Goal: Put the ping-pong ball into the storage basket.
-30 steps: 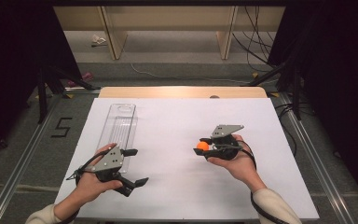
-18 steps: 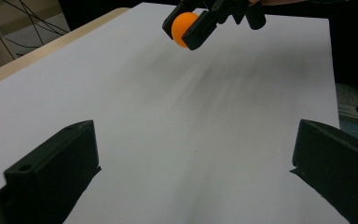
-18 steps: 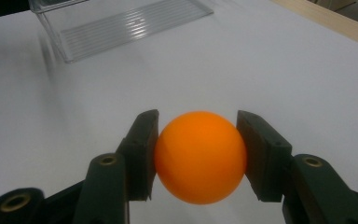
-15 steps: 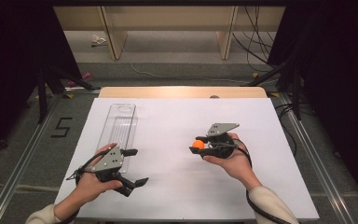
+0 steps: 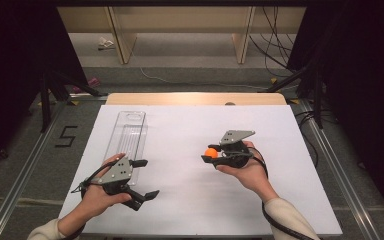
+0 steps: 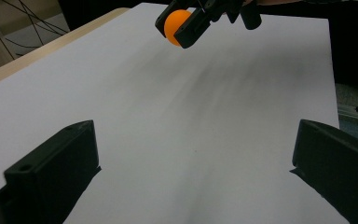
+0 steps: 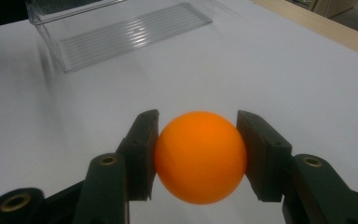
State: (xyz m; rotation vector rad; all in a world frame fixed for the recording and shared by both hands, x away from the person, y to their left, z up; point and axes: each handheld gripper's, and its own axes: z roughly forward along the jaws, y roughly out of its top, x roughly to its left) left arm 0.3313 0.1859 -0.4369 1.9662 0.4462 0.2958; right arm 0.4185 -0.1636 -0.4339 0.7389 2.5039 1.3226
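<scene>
An orange ball is pinched between the jaws of my right gripper, which I hold a little above the white table top right of centre. In the right gripper view both pads press the sides of the ball. My left gripper rests at the near left with its jaws wide apart and nothing between them. The left gripper view looks across bare table between its own jaws toward the ball held farther off. A clear plastic tray lies at the left, just beyond my left hand.
The tray is long, ribbed on its floor and holds nothing. A wooden strip borders the table's far edge. Metal rails run along both sides, and cables lie on the floor beyond.
My right gripper has shifted slightly to the left with the ball still in it. The left hand has stayed where it was.
</scene>
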